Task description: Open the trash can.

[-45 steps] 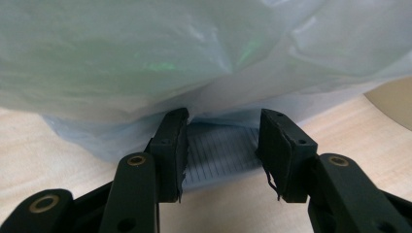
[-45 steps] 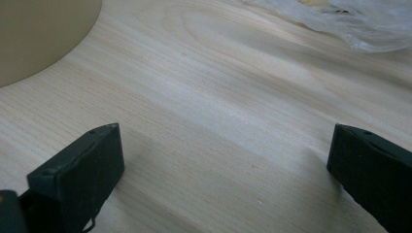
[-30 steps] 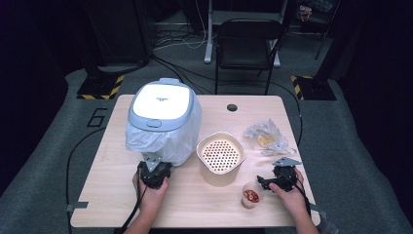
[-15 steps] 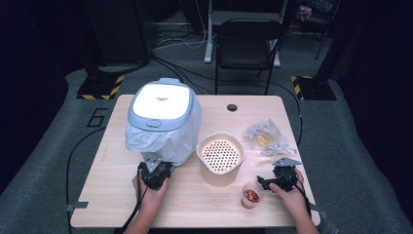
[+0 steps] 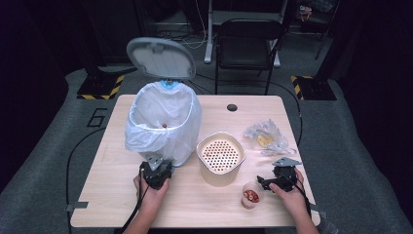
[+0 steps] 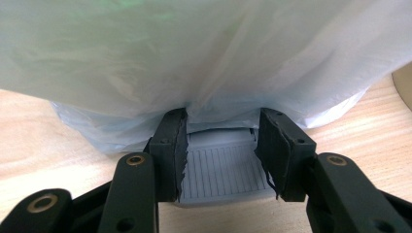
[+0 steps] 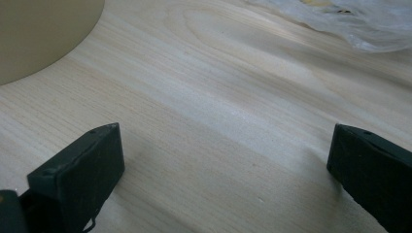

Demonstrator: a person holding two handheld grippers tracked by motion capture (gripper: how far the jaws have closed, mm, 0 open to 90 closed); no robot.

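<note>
now the left gripper (image 6: 221,150) clamps the ribbed grey pedal (image 6: 221,170) at 6 o'clock of the white bag-lined bin (image 5: 163,122), whose lid (image 5: 160,57) stands up. if the pads slip off, the lid may drop. the right gripper (image 7: 226,165) rests spread, holding nothing, on the wooden table (image 7: 218,97).

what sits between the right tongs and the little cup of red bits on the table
Nothing visible does. The right tongs stand open over bare wooden table, and the small clear cup of red bits sits just ahead and to their left, with no object between them.
</note>
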